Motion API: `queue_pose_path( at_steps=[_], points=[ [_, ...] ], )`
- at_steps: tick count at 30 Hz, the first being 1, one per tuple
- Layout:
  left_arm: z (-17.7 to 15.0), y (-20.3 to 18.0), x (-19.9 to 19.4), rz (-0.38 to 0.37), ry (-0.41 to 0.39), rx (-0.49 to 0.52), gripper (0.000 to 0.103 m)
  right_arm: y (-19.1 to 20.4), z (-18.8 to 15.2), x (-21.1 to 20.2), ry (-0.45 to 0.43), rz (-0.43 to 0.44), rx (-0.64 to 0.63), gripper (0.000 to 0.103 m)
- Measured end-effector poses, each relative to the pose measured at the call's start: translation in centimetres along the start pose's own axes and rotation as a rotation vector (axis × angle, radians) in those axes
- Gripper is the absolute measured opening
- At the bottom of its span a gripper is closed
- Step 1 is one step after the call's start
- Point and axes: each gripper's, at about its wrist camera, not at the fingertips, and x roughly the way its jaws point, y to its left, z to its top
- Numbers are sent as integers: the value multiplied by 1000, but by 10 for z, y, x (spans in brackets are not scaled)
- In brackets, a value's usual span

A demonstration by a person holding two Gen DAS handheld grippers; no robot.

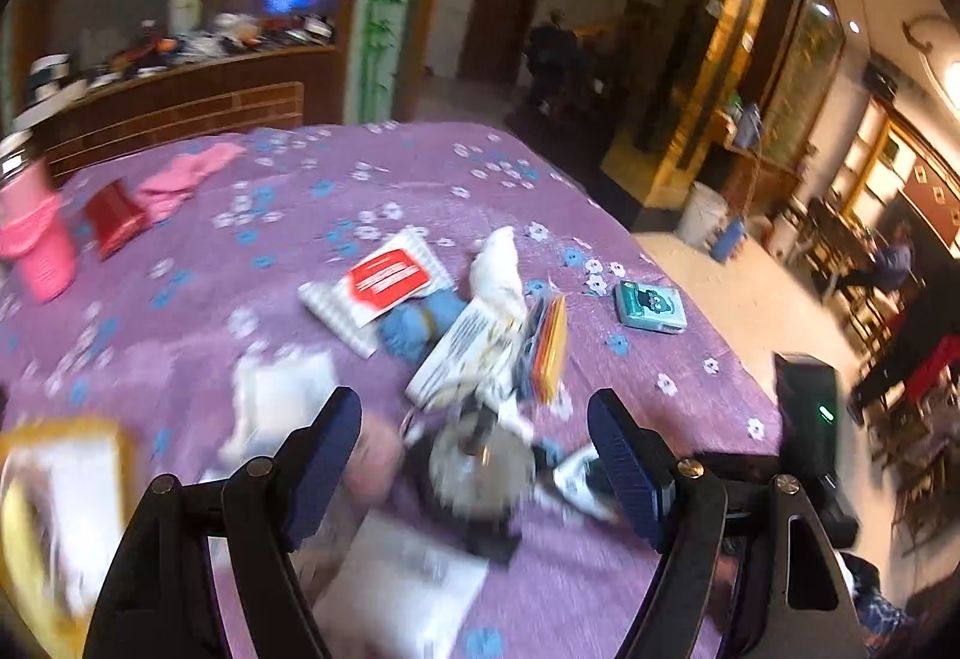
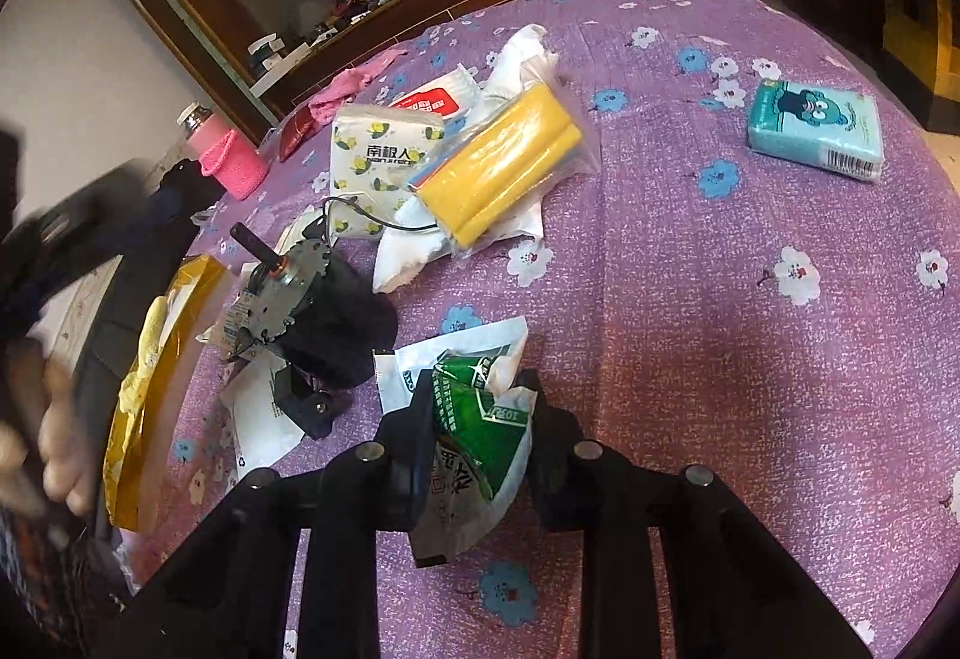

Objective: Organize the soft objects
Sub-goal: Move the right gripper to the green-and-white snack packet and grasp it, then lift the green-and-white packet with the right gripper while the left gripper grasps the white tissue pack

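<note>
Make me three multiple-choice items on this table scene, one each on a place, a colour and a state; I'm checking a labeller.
1. Where does the teal tissue pack lie?
A. alone on the cloth, apart from the pile
B. under the yellow pack
C. in the right gripper

2. What colour is the tablecloth?
A. green
B. purple with flowers
C. plain white

3. How is the right gripper?
A. open and empty
B. out of view
C. shut on the green and white packet

Key: 1 A, bare cloth surrounds it; 2 B, purple cloth shows in both views; 3 C, the pads press the packet's sides.
</note>
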Motion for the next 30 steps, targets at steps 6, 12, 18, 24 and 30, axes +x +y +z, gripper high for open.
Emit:
queue_pose_path(
  at_steps=[6, 12, 18, 24, 30],
  points=[
    [26, -6, 56, -18, 70, 100, 81, -6, 2, 4, 15, 22, 24, 24],
    [32, -15, 89, -32, 120, 178, 70, -8, 3, 6, 17, 32, 32, 24],
    [31, -13, 108, -44, 187, 167, 25, -10, 3, 6, 17, 38, 37, 24],
    [37, 4, 91, -32, 122, 71, 21, -9, 2, 5, 15, 42, 41, 24],
    [39, 14, 42, -31, 16, 17, 21, -10, 3, 4, 6, 33, 44, 24]
  ],
)
